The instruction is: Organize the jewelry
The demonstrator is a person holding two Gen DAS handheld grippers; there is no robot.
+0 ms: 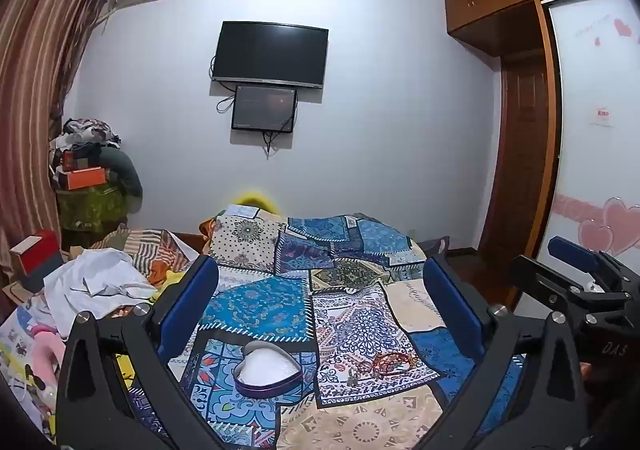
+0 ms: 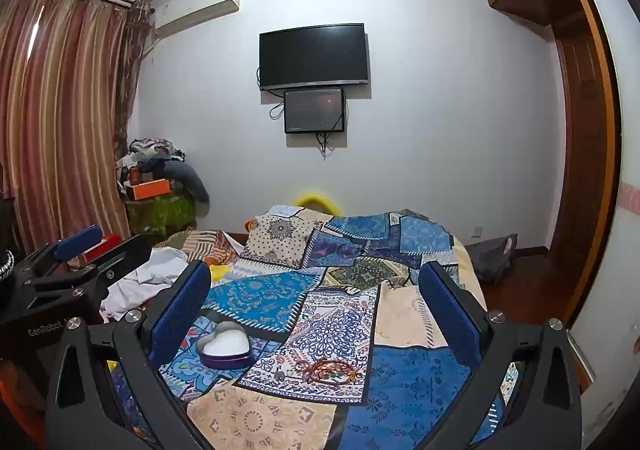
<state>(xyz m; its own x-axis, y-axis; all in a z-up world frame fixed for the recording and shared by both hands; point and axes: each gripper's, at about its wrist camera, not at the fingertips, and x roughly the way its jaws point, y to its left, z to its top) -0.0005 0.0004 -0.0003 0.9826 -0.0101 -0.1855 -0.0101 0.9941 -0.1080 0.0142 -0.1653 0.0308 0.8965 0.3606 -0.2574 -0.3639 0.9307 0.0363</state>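
A heart-shaped purple tin (image 1: 267,369) with a white lining lies open on the patchwork bedspread (image 1: 260,302); it also shows in the right wrist view (image 2: 226,344). A small heap of red and brown bead bracelets (image 1: 386,362) lies to its right, seen too in the right wrist view (image 2: 326,369). My left gripper (image 1: 320,270) is open and empty, held above the bed short of the tin. My right gripper (image 2: 316,278) is open and empty, above the bed short of the bracelets. Each gripper shows at the edge of the other's view.
Crumpled white clothes (image 1: 96,282) and a red box (image 1: 38,256) lie at the bed's left. A stack of boxes and clothes (image 1: 90,169) stands in the far left corner. A TV (image 1: 270,53) hangs on the far wall. A wooden wardrobe (image 1: 532,121) stands to the right.
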